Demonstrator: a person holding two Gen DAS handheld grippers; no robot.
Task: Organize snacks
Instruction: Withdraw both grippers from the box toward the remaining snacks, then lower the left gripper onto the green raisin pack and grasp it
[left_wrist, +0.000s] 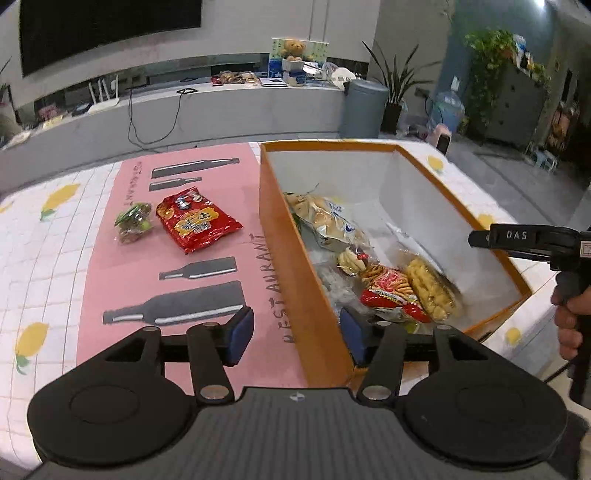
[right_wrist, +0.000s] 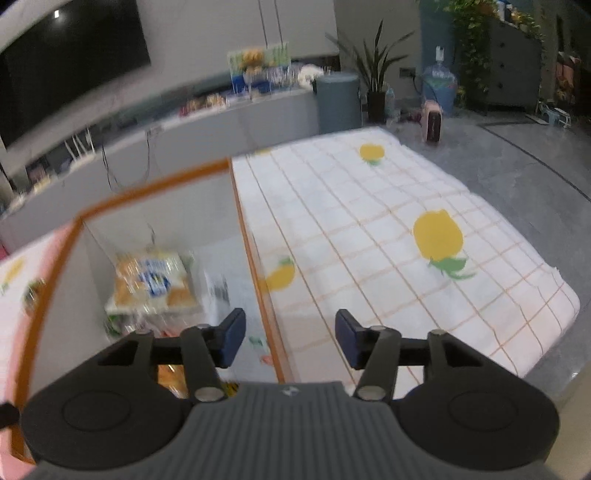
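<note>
The left claw (left_wrist: 297, 334) stands part open with nothing between its blue pads (left_wrist: 242, 332). It hovers over the near left wall of the orange box (left_wrist: 284, 258), one pad over the pink mat (left_wrist: 110, 280) and the other over the inside of the box.

The box sits on the worktop (left_wrist: 44, 258), just right of the mat. It holds a heap of snacks: a clear bag of buns (left_wrist: 325, 218) at the far end, a red bag of sticks (left_wrist: 391, 295) nearer, and a clear pack of yellow puffs (left_wrist: 430, 291) touching the red bag on its right. The right half of the box floor is bare white.

Two snacks lie on the mat, left of the box and well apart from it: a red packet (left_wrist: 194, 221) and, just beside it on the left, a small green-and-brown bag (left_wrist: 133, 221).

The right claw (right_wrist: 290, 339) is also part open and empty, hovering over the right wall of the box (right_wrist: 258, 280); its left pad (right_wrist: 232, 338) hangs over the inside, its right pad over the lemon-print cloth (right_wrist: 406, 280). This view is blurred, but the bun bag (right_wrist: 155, 284) shows at the far end of the box. From the left wrist view, the right tool (left_wrist: 517, 240) reaches in over the right rim, held by a hand (left_wrist: 570, 317).
</note>
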